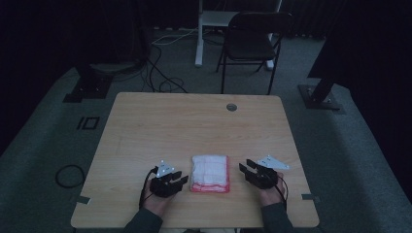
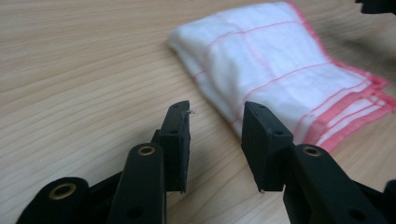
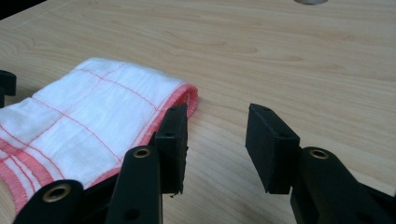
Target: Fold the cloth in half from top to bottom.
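Grippers are two, cloth is one. Left gripper (image 1: 180,178) stands half open and empty, just beside the folded cloth (image 1: 210,172) near the desk's (image 1: 194,121) front edge; right gripper (image 1: 247,166) likewise. Far half gives free room.

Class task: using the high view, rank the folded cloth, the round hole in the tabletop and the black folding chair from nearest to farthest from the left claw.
1. Folded cloth: just beside the left claw, near the table's front edge.
2. Round hole: toward the far edge of the table, right of centre.
3. Black folding chair: on the floor beyond the table.
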`<state>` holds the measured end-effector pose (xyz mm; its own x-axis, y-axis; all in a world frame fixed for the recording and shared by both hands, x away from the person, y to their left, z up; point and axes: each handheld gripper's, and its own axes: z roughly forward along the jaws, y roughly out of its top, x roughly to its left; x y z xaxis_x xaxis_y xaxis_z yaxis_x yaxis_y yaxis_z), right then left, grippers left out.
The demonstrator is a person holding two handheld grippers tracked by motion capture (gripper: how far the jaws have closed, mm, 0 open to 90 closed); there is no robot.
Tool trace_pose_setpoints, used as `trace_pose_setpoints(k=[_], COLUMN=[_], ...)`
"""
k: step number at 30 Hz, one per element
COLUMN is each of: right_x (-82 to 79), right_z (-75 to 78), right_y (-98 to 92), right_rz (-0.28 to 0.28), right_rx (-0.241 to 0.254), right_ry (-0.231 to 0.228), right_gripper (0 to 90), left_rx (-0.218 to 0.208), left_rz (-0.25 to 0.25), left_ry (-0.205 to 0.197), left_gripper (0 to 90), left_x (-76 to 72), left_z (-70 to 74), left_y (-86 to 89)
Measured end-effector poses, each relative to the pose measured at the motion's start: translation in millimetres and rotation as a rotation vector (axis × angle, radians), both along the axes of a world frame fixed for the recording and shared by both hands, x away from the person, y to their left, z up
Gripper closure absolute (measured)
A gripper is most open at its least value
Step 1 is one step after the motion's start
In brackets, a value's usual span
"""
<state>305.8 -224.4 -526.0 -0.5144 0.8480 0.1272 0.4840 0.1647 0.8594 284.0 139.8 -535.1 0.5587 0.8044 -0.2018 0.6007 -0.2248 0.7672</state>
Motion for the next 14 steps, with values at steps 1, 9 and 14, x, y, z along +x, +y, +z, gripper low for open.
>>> trace_pose_setpoints(k=[1,9,14], right_x=[0.6,3.9,6.2], right_z=[-1.5,-6.2,-7.9], right_y=[-0.4,-4.7,-5.9], right_rz=[-0.004,-0.021,-0.024], right_rx=[-0.002,-0.001,-0.001], right_ry=[0.005,0.022,0.028], right_gripper=[58.9,58.9,58.9], left_rx=[0.002,0.026,0.038], left_rz=[0.007,0.038,0.057], left_ry=[-0.002,0.001,0.007], left_gripper=[62.6,61.2,60.9], left_x=[-0.3,1.3,1.6], left_z=[-0.8,-6.7,-9.1], left_y=[2.6,12.3,15.7])
